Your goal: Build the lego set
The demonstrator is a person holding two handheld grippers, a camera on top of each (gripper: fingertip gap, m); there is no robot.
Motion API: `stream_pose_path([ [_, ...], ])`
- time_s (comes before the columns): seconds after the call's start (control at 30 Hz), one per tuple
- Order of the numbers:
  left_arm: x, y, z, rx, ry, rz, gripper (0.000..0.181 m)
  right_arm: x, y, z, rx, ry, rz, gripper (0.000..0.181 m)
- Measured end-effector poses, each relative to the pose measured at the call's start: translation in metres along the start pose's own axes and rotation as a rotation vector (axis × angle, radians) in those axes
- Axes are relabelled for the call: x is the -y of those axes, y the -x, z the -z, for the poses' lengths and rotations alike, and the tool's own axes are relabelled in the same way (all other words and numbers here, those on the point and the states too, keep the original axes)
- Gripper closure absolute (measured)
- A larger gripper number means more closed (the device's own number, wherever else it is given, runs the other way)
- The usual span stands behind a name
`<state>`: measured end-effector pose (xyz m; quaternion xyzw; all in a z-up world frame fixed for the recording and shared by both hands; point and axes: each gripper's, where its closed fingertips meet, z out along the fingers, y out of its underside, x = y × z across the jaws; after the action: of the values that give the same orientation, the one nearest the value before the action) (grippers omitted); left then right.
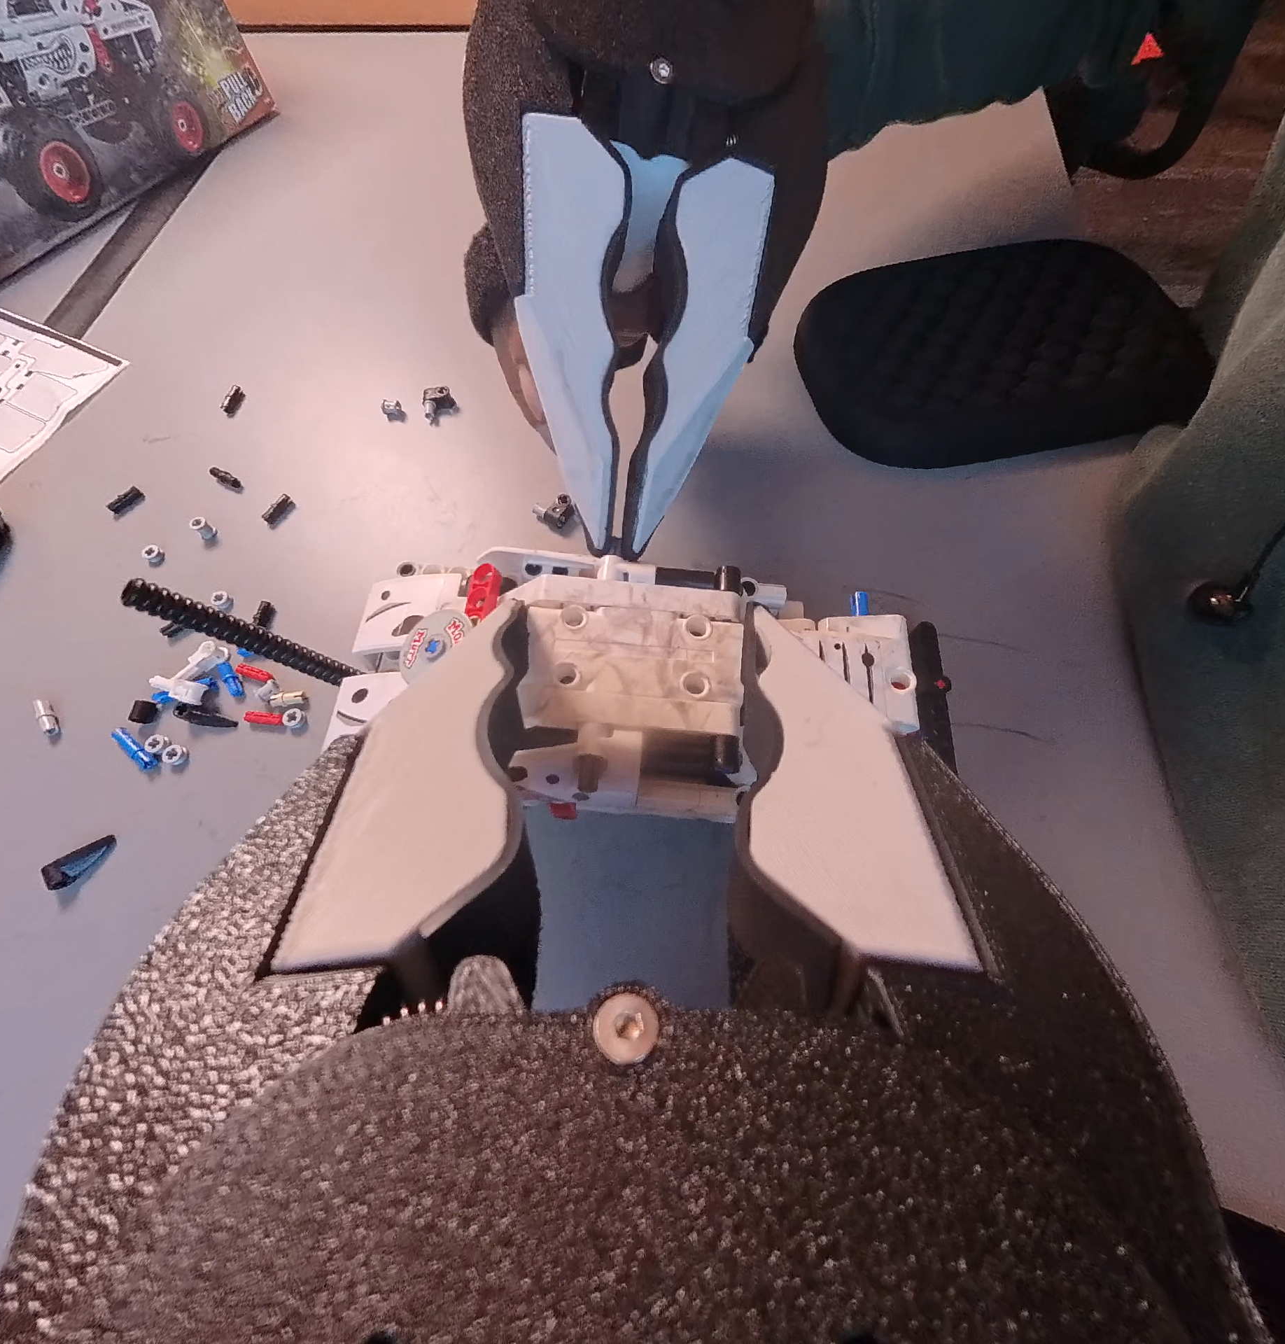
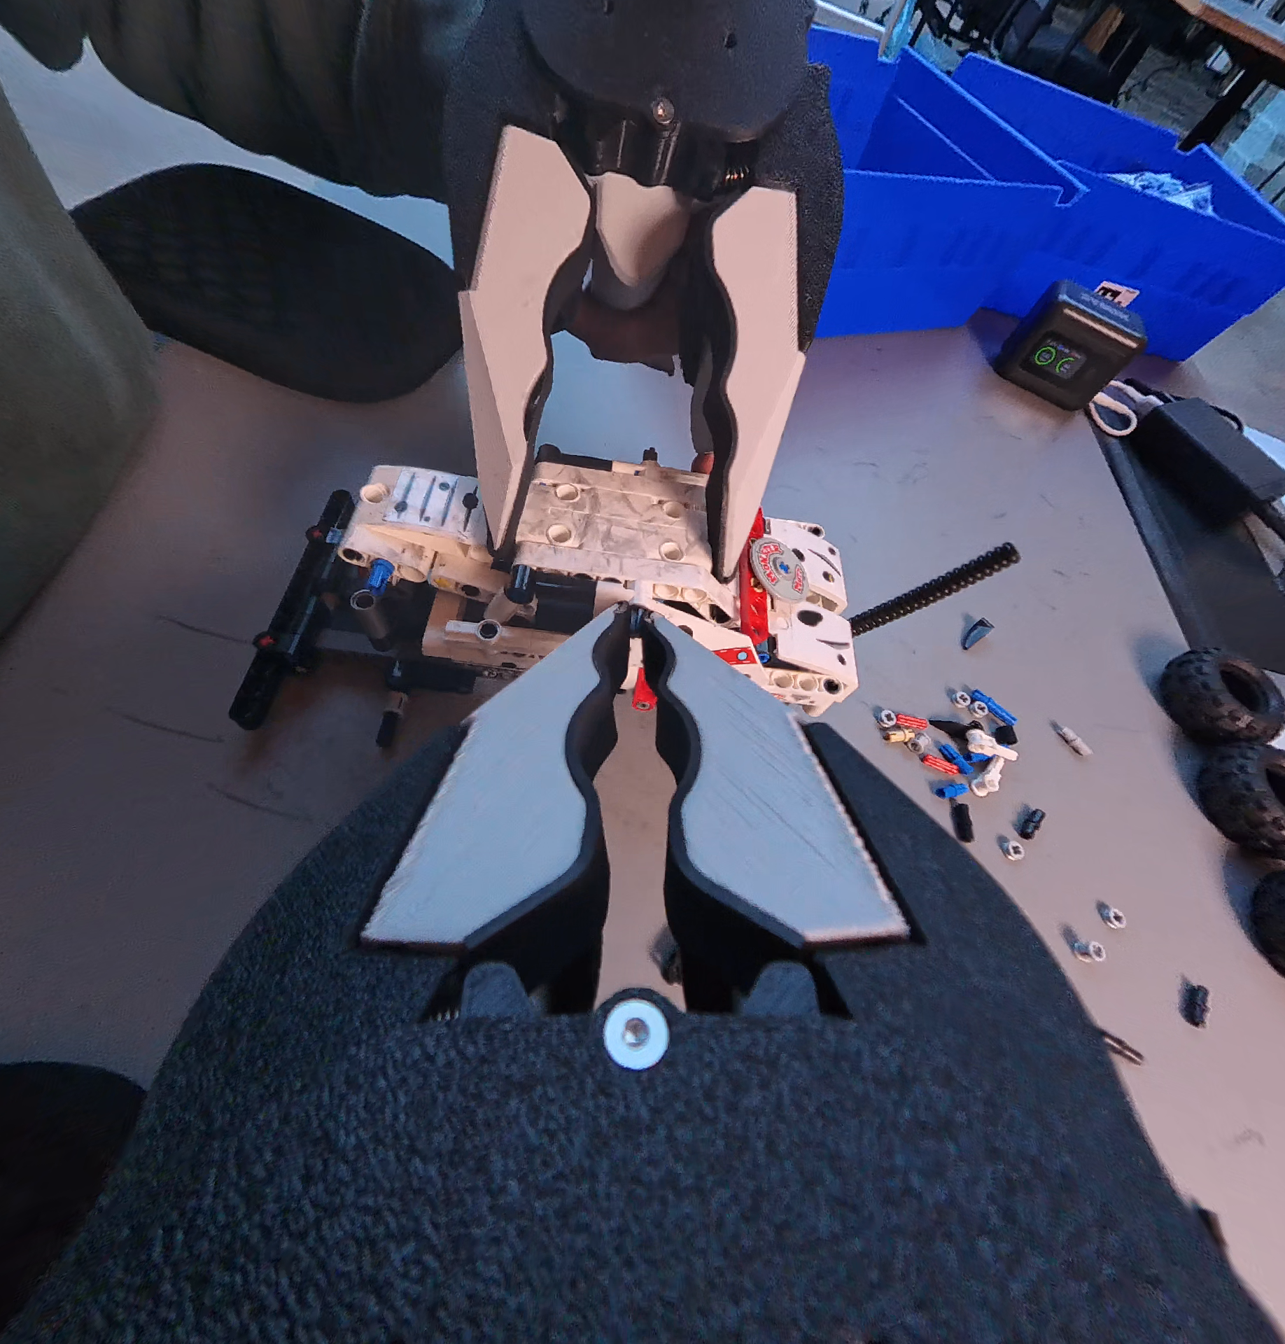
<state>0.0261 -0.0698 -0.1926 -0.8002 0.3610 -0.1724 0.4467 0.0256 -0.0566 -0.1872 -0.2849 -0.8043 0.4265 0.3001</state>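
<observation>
I can't make out what small part my right gripper [image 2: 634,618] pinches at the white, smudged model [image 1: 629,669]; its tips hide it. My left gripper [image 1: 629,640] clamps the blocky body mid-table [image 1: 378,254], beside loose pins [image 2: 948,749].
</observation>
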Motion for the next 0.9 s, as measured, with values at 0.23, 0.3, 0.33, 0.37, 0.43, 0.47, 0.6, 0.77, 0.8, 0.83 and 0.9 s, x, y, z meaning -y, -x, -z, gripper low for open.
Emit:
stream_pose_path([
  [0.23,0.0,0.0,0.0,-0.003,-0.019,0.007,0.125,0.0,0.0,0.001,-0.012,-0.014,-0.01,0.181],
  [0.3,0.0,0.0,0.001,-0.005,-0.021,0.01,0.125,0.0,0.0,0.001,-0.009,-0.028,-0.025,0.181],
  [0.33,0.0,0.0,0.001,-0.005,-0.022,0.01,0.125,0.0,0.0,0.002,-0.007,-0.033,-0.031,0.181],
  [0.37,-0.001,0.0,0.001,-0.006,-0.021,0.012,0.125,0.001,-0.002,0.003,-0.01,-0.045,-0.044,0.181],
  [0.43,-0.004,0.004,0.007,0.01,-0.019,0.023,0.125,-0.01,-0.005,0.01,-0.01,-0.02,-0.071,0.181],
  [0.47,-0.005,0.004,0.008,0.015,-0.025,0.026,0.125,-0.016,-0.007,0.015,-0.03,-0.02,-0.088,0.181],
  [0.6,-0.003,0.005,0.006,0.019,-0.043,0.036,0.125,-0.003,-0.006,0.028,-0.038,-0.165,-0.263,0.181],
  [0.77,0.002,0.008,-0.001,0.053,-0.044,0.04,0.125,0.05,-0.02,0.062,0.102,-0.645,-0.721,0.167],
  [0.8,0.002,0.007,-0.001,0.06,-0.046,0.04,0.125,0.057,-0.023,0.07,0.151,-0.733,-0.808,0.162],
  [0.83,0.003,0.007,-0.002,0.068,-0.05,0.042,0.125,0.063,-0.025,0.079,0.19,-0.816,-0.878,0.16],
  [0.9,0.004,0.008,-0.002,0.081,-0.062,0.057,0.125,0.07,-0.03,0.096,0.239,-0.959,-0.979,0.154],
])
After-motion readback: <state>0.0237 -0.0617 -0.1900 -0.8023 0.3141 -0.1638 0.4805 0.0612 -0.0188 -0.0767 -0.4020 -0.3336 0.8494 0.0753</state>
